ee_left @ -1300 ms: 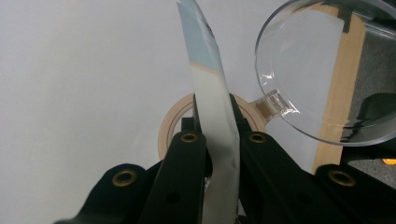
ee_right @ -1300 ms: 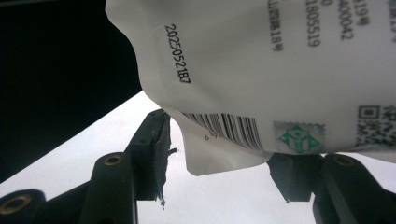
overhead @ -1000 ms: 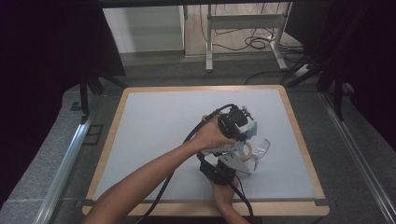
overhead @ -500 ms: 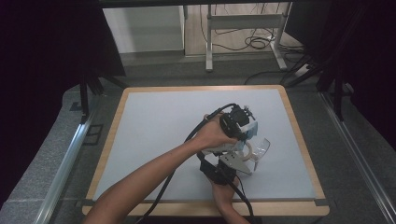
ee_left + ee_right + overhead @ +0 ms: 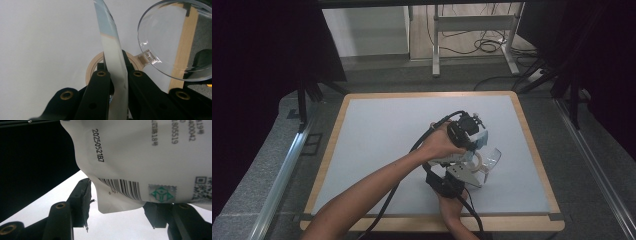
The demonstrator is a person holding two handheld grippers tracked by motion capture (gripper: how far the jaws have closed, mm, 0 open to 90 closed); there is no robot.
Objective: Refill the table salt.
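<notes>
A dark room surrounds the desk (image 5: 362,150), a pale grey mat inside a light wooden rim. We count one white printed pouch (image 5: 113,60), one clear plastic lid with a tab (image 5: 170,40), and one tan tape ring (image 5: 93,65), all clustered right of centre, near the front. The mat's left half and far side lie open. Our left gripper (image 5: 117,75) has its jaws closed on the pouch's thin edge. Our right gripper (image 5: 117,205) sits below the pouch with its jaws spread wide, the pouch's barcoded lower corner hanging between them; we cannot tell whether they touch it.
</notes>
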